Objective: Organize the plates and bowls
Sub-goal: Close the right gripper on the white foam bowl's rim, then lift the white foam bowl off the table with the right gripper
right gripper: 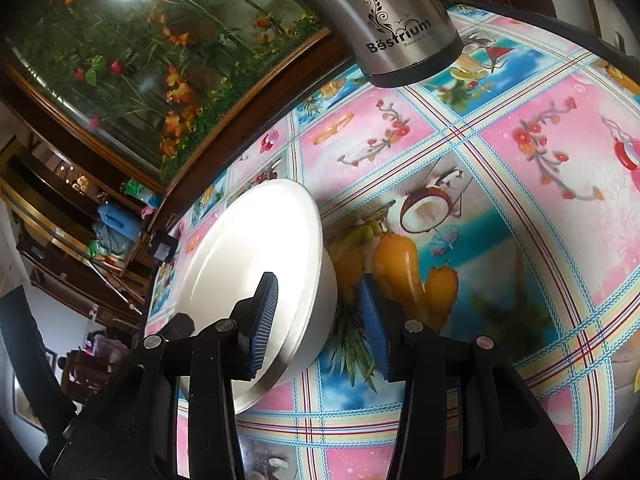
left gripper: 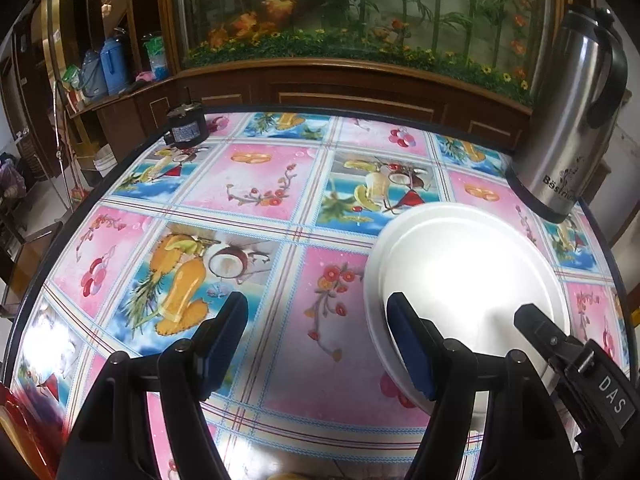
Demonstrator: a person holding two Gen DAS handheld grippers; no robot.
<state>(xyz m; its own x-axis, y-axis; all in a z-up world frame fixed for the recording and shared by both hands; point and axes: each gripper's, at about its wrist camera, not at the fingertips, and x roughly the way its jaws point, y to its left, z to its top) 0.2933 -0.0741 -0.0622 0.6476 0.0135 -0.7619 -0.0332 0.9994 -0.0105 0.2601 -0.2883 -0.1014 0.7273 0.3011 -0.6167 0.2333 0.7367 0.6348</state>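
Observation:
A white bowl (left gripper: 460, 276) rests on the flowery tablecloth (left gripper: 280, 240), right of centre. My left gripper (left gripper: 316, 340) hovers open over bare cloth just left of the bowl, its right finger (left gripper: 408, 344) overlapping the bowl's near-left rim, with nothing between the pads. In the right wrist view the bowl (right gripper: 256, 256) fills the left middle. My right gripper (right gripper: 318, 324) straddles its near rim, one pad over the inside and the other outside the wall. A gap shows between the outer pad and the wall. Its finger (left gripper: 536, 328) also appears in the left wrist view.
A tall steel thermos flask (left gripper: 568, 120) stands at the table's far right, close behind the bowl (right gripper: 392, 20). A small black device (left gripper: 186, 128) sits at the far left edge. A wooden cabinet with a flower display (left gripper: 340, 20) runs behind the table.

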